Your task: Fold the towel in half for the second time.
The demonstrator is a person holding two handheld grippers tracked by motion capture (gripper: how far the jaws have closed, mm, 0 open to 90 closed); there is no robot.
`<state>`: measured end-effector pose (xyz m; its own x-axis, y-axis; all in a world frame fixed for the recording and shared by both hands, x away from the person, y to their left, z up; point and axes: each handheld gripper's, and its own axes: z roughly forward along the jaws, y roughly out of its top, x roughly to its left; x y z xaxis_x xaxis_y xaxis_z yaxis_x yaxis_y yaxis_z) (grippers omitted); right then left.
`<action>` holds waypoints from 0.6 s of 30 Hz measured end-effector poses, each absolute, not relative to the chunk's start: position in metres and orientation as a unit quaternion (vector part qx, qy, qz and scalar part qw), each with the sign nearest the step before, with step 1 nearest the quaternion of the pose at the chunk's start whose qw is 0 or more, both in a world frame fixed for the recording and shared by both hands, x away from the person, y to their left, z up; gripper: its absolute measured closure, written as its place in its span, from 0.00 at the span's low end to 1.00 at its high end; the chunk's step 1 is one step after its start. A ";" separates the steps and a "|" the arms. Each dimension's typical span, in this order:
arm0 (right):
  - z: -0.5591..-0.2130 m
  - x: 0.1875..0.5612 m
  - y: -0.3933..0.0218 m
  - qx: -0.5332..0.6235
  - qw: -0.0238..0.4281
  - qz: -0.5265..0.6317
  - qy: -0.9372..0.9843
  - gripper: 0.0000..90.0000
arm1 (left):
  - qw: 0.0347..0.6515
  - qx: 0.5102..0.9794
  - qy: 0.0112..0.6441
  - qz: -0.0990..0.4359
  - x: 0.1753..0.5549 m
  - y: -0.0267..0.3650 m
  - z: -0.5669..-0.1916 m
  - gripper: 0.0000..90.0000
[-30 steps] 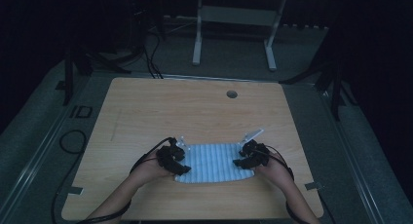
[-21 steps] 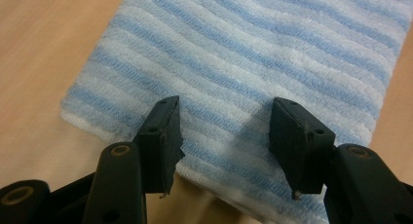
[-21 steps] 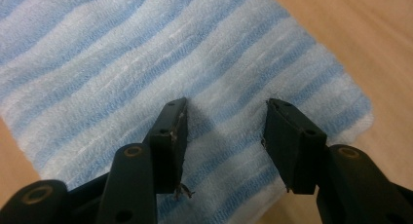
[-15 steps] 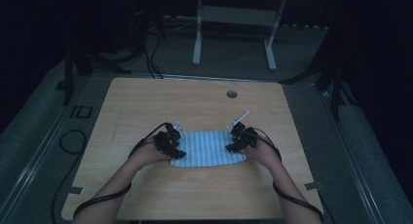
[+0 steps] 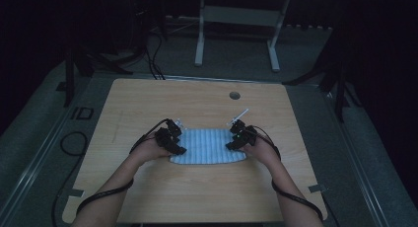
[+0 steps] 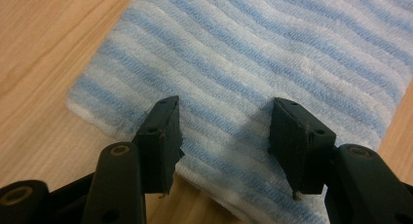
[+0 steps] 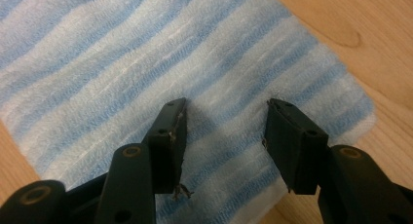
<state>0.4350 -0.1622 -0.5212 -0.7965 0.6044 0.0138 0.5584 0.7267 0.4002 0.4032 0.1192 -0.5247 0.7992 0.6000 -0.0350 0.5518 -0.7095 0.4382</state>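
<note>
High view: L gripper (image 5: 178, 142) & R gripper (image 5: 234, 138) both spread over striped towel (image 5: 209, 145).

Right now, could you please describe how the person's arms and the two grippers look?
Both forearms are bare, no sleeves. The left gripper and right gripper are black with blocky rectangular jaws and brass-coloured pivot pins. A black cable trails along each arm.
</note>
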 end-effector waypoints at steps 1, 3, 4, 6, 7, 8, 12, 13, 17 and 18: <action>-0.521 0.435 -0.162 0.313 0.060 0.196 0.927 0.55 | 0.217 0.924 0.310 0.056 0.403 0.119 -0.524 0.50; -0.521 0.436 -0.161 0.314 0.060 0.196 0.927 0.55 | 0.219 0.923 0.312 0.057 0.403 0.120 -0.525 0.50; -0.521 0.436 -0.161 0.314 0.061 0.198 0.927 0.54 | 0.221 0.922 0.313 0.058 0.403 0.121 -0.525 0.49; -0.520 0.435 -0.161 0.313 0.059 0.198 0.927 0.51 | 0.221 0.919 0.320 0.061 0.403 0.122 -0.523 0.46; -0.518 0.433 -0.160 0.307 0.060 0.199 0.929 0.48 | 0.224 0.917 0.325 0.063 0.402 0.123 -0.522 0.43; -0.517 0.432 -0.160 0.302 0.062 0.203 0.929 0.45 | 0.237 0.911 0.333 0.062 0.402 0.125 -0.519 0.40; -0.509 0.425 -0.158 0.291 0.067 0.228 0.927 0.35 | 0.270 0.901 0.334 0.069 0.395 0.125 -0.512 0.25; -0.507 0.424 -0.158 0.292 0.067 0.235 0.925 0.32 | 0.282 0.894 0.341 0.072 0.393 0.124 -0.511 0.22; -0.505 0.419 -0.159 0.294 0.064 0.273 0.913 0.15 | 0.311 0.880 0.344 0.100 0.385 0.121 -0.508 0.10; -0.505 0.419 -0.159 0.294 0.064 0.273 0.913 0.15 | 0.314 0.878 0.343 0.110 0.383 0.121 -0.508 0.10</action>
<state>0.4190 -0.1592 -0.5049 -0.8184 0.5730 0.0437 0.5028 0.6772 0.5373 0.3832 0.1209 -0.5083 0.7406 0.6715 -0.0231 0.5336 -0.5669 0.6276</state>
